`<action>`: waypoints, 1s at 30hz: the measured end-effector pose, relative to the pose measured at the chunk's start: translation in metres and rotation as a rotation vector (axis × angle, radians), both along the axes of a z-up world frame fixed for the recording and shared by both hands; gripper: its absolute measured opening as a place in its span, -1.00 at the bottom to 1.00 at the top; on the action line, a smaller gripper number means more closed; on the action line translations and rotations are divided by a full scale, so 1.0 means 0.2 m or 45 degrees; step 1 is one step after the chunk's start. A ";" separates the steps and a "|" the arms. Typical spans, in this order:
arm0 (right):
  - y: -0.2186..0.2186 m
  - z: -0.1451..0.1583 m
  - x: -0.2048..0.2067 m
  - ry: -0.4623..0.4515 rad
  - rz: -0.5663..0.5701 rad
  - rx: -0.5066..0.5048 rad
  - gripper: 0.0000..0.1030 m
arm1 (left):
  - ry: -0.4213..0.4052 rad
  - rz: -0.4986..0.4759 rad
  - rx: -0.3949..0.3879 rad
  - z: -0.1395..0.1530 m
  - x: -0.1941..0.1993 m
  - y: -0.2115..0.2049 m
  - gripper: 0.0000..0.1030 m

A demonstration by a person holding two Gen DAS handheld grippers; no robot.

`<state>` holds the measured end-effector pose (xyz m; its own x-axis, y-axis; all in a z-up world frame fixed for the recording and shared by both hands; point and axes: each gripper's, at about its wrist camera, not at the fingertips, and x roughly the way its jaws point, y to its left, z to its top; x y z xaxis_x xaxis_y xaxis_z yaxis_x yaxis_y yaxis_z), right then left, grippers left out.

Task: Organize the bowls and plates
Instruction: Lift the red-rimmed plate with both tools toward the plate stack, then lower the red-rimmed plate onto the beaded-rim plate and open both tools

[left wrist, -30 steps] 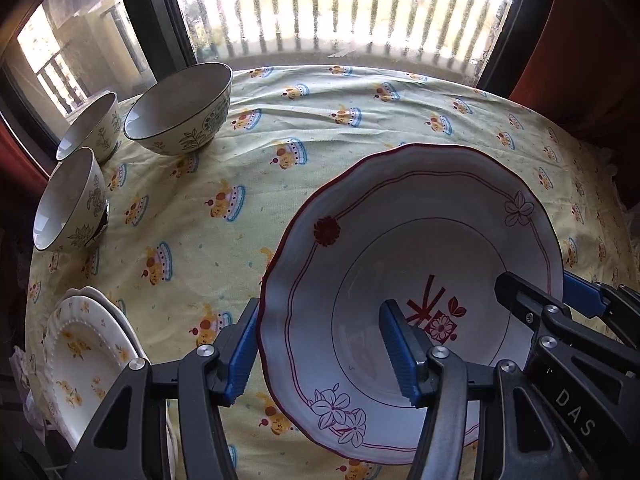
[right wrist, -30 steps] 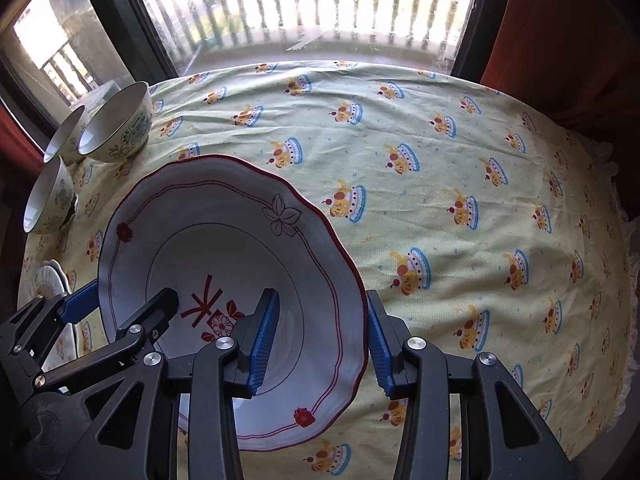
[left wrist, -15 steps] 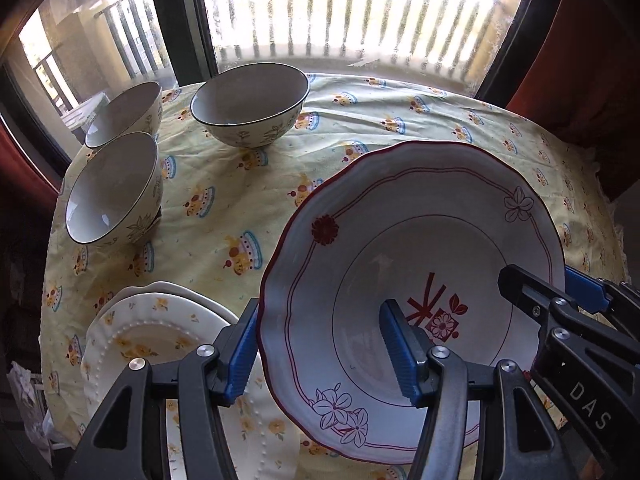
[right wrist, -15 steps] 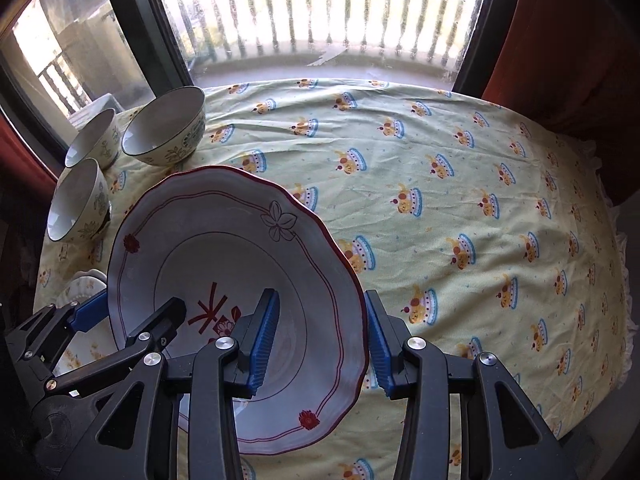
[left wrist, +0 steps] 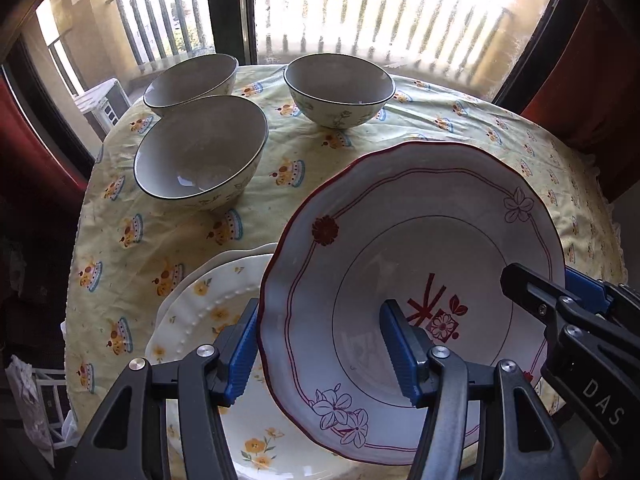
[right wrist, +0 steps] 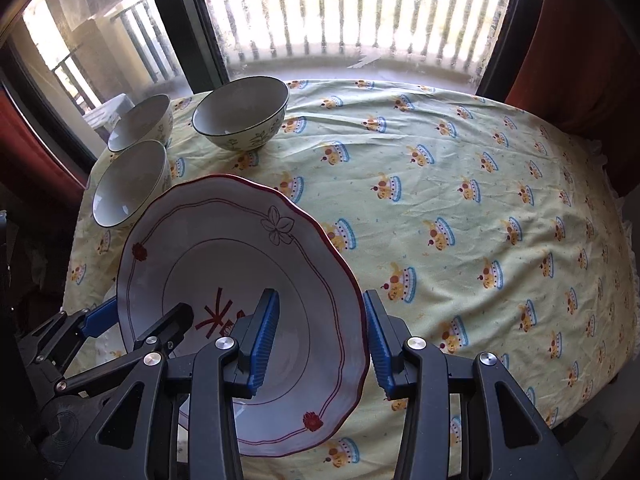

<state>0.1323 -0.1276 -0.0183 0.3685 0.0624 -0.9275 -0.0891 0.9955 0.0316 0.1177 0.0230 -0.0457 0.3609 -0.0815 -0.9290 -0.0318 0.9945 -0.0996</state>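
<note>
left gripper (left wrist: 320,354) clamped on left rim of red-rimmed plate (left wrist: 432,248) | right gripper (right wrist: 320,338) clamped on its right rim | plate lower centre, tilted above yellow-flowered plates (left wrist: 208,312) | three bowls (left wrist: 200,152) upper left on tablecloth (right wrist: 460,208)

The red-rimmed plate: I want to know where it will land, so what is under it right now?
Under the red-rimmed plate lie the stacked yellow-flowered plates on the tablecloth. Only their left part shows; the rest is covered by the held plate and both tongs.
</note>
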 end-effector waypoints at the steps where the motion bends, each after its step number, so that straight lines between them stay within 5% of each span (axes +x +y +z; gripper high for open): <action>1: 0.03 -0.01 -0.01 0.006 0.003 0.004 -0.09 | 0.003 -0.001 0.007 -0.01 -0.01 0.02 0.15; 21: 0.34 -0.22 -0.06 0.179 0.026 -0.080 -0.09 | 0.186 0.058 -0.096 -0.25 -0.08 0.29 0.19; 30: 0.37 -0.25 -0.04 0.172 0.076 -0.114 -0.08 | 0.153 0.148 -0.077 -0.25 -0.11 0.27 0.26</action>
<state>0.1253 -0.0531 -0.0674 0.2384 -0.0045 -0.9711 -0.1490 0.9880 -0.0412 0.0966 0.0777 -0.0949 0.2579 -0.1024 -0.9607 -0.1617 0.9758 -0.1475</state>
